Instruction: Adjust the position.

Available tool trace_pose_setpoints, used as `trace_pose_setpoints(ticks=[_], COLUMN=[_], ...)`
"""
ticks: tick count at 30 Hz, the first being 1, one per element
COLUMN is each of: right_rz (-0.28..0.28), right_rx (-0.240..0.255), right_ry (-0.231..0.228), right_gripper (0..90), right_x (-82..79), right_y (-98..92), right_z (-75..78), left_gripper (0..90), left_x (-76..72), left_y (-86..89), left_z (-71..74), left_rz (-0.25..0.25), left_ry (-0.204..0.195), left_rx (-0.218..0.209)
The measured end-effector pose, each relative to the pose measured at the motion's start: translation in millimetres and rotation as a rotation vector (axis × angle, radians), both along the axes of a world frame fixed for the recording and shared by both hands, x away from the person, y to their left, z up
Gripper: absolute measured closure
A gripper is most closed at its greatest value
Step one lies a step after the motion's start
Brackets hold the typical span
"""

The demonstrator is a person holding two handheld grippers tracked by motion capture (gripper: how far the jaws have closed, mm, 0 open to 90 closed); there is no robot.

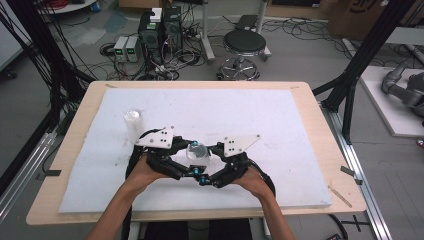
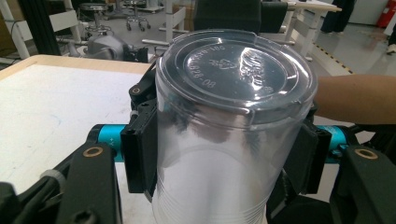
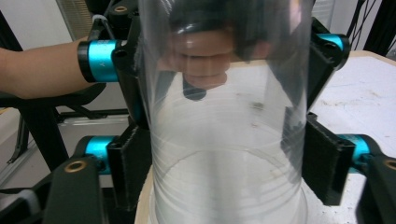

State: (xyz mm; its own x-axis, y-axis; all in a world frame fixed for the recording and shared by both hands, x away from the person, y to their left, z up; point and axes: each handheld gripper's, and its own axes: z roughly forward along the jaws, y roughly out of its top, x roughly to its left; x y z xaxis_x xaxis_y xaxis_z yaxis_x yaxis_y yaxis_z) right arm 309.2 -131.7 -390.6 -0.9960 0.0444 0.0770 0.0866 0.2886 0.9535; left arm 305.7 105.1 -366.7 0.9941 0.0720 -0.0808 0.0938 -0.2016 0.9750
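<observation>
A clear plastic cup [image 1: 196, 151] with a clear lid [image 2: 233, 65] is held upright just above the white foam board [image 1: 280, 115], near its front middle. My left gripper [image 1: 187, 159] comes in from the left and is shut on the cup's body [image 2: 224, 140]; its black pads [image 2: 140, 149] press both sides. From the right, my right gripper [image 1: 210, 161] is also shut on the same cup [image 3: 229, 140], with its pads [image 3: 327, 163] on the lower wall. The left gripper's jaws grip higher up in the right gripper view. A second clear cup [image 1: 133, 121] stands on the board to the left.
The foam board covers most of a wooden table [image 1: 320, 115]. Beyond the far edge are a black stool [image 1: 244, 45] and computer cases [image 1: 160, 30] among cables on the floor. Black frame posts [image 1: 350, 95] stand at the right.
</observation>
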Motion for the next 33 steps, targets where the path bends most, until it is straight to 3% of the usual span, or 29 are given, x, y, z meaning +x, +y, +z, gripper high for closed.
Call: trace_pose_setpoints(ticks=[11, 16, 22, 28, 33], right_rz=[0.008, 0.005, -0.002, -0.008, -0.032], right_rx=[-0.001, -0.002, -0.006, -0.018, -0.105], right_ry=[-0.005, -0.005, 0.002, 0.006, 0.013], right_gripper=[32.8, 33.2, 33.1, 33.1, 33.1], right_x=[-0.2, -0.1, 0.5, 0.7, 1.8], right_y=[-0.3, -0.5, -2.9, -4.5, -5.7], right_z=[0.5, 0.6, 1.2, 2.1, 9.6], left_gripper=[34.9, 11.6, 9.4, 9.5, 10.0], left_x=[0.2, 0.9, 0.8, -1.7, -5.6], left_y=[0.2, -0.4, 4.9, 7.0, 13.3], left_z=[-0.5, -0.5, 2.5, 5.9, 16.8], left_rz=[0.006, 0.029, 0.036, 0.041, 0.064], left_ry=[0.004, 0.027, 0.021, 0.011, -0.016], left_rx=[0.0, -0.007, -0.025, 0.007, 0.077])
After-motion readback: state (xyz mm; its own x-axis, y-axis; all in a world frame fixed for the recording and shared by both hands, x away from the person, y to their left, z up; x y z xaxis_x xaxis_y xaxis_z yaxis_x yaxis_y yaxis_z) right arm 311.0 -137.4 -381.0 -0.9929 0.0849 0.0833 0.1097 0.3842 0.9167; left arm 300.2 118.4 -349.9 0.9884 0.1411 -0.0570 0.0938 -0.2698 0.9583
